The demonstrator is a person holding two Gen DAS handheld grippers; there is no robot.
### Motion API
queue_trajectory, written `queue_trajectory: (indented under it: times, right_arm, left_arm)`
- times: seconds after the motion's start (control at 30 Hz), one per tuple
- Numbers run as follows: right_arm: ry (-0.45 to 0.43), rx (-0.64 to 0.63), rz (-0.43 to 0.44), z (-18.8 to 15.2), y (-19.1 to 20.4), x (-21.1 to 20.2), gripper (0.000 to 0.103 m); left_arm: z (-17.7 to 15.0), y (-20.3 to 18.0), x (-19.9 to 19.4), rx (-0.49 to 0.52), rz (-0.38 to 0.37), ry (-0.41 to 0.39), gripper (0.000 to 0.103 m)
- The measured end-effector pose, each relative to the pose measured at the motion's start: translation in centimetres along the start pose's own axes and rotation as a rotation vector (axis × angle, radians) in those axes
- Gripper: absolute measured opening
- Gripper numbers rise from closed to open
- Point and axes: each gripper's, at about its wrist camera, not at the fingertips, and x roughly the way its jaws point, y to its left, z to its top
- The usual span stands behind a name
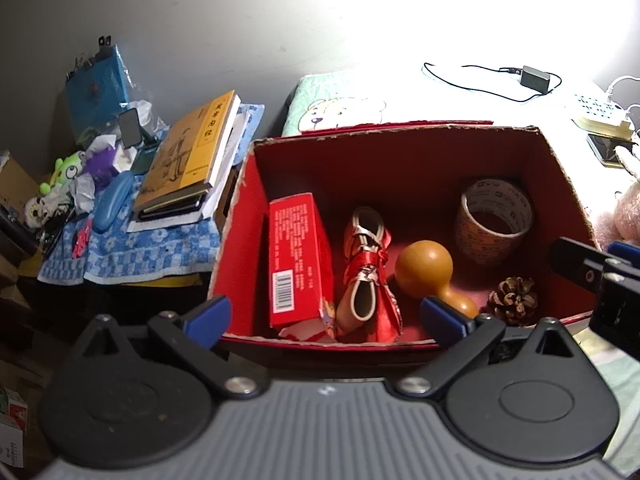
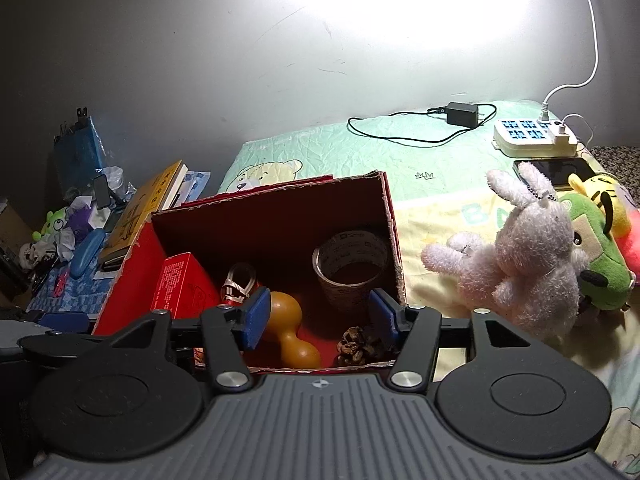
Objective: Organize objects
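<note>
Right now both my left hand-held gripper (image 1: 324,316) and right hand-held gripper (image 2: 318,316) hang spread and empty over the near rim of the red box (image 1: 400,152) on the bed, which already holds a red carton (image 1: 298,256), gourd (image 1: 426,268), tape roll (image 1: 494,220) and pinecone (image 1: 514,300). Next candidate, I reckon, is the white plush rabbit (image 2: 524,252) lying on the bed at 2 o'clock of the right view, just beside the box: light, soft, squashy, not fragile. Pinch its body mid-torso, not an ear.
</note>
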Motion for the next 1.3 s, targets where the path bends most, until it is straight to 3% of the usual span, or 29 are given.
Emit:
queue_trajectory:
  times: [0.2, 1.07, 1.3]
  right_arm:
    - [-0.026, -0.024, -0.012, 0.6, 0.5, -0.1, 0.066]
    - [0.055, -0.02, -0.104, 1.0, 0.3, 2.6, 0.073]
    - [0.064, -0.034, -0.101, 1.1, 0.5, 3.3, 0.075]
  left_arm:
    - [0.2, 0.5, 0.0, -0.001, 0.019, -0.002, 0.1]
    - [1.0, 0.4, 2.4, 0.012, -0.033, 0.05, 0.101]
    - [0.8, 0.7, 3.0, -0.003, -0.009, 0.065, 0.101]
